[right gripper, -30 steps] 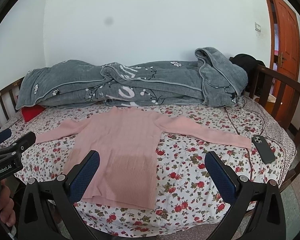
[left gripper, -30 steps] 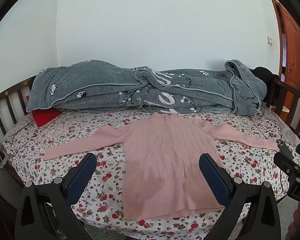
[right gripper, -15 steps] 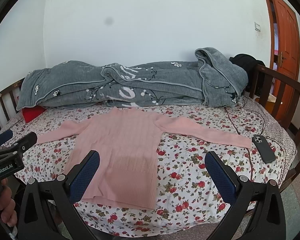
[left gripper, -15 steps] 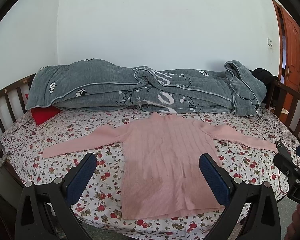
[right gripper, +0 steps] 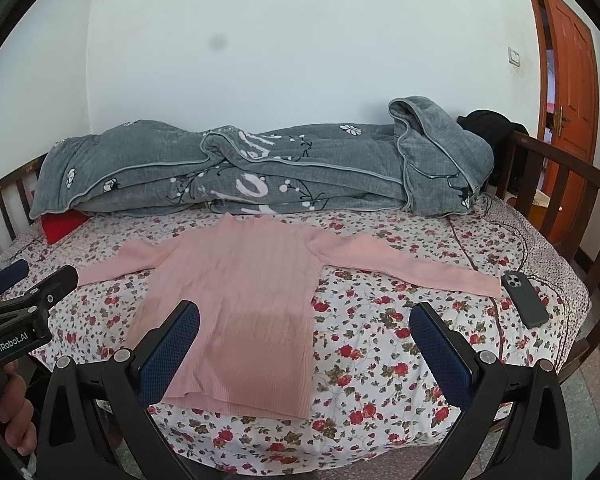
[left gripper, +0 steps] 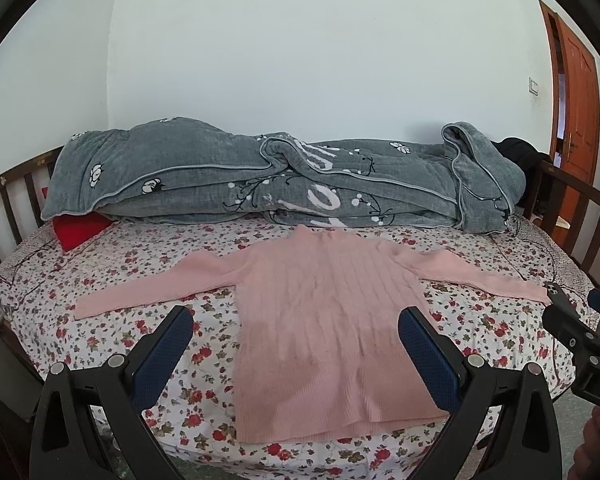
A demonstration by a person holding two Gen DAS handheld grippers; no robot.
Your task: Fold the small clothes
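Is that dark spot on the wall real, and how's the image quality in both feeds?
Right wrist view: dark smudge on the wall, absent in the left wrist view, so probably lens dirt. Both views: sharp, even daylight, heavy fisheye bending the bed rail, black corners.

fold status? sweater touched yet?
Done: pink sweater lies flat on the floral bed, both sleeves spread out. In hand: nothing; left gripper and right gripper are open, hovering near the hem. Left: every fold, sleeves and body. Phone sits by the right cuff.
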